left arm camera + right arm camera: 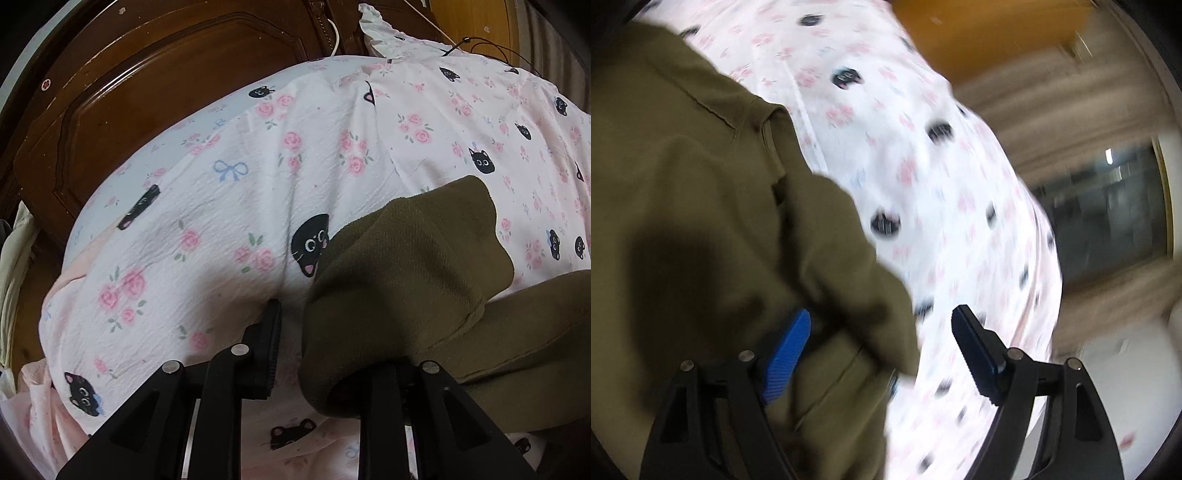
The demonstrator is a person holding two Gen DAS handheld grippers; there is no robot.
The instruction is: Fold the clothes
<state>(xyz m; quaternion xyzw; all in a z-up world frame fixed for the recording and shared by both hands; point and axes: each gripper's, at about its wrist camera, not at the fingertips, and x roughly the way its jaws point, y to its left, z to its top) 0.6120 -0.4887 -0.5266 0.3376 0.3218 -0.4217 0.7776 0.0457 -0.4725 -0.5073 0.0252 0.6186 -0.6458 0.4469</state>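
An olive green garment [413, 280] lies on a bed sheet [207, 206] printed with black cats and pink roses. In the left wrist view my left gripper [299, 321] points down at the sheet. Its left finger [271, 332] is bare, with a strip of sheet showing between it and the cloth. The garment's cuff end drapes over the other finger and hides it. In the blurred right wrist view my right gripper [882, 314] stands wide open over the same garment [683, 184]. A fold of it lies between the blue-padded finger [786, 358] and the dark one [975, 354], neither pressing on it.
A dark wooden headboard [147, 92] rises behind the bed, with a white cable [334, 37] and a frilled pillow edge [373, 22] by it. Cream cloth [14, 266] hangs at the left edge. A window [1108, 210] and curtain [1034, 103] stand beyond the bed.
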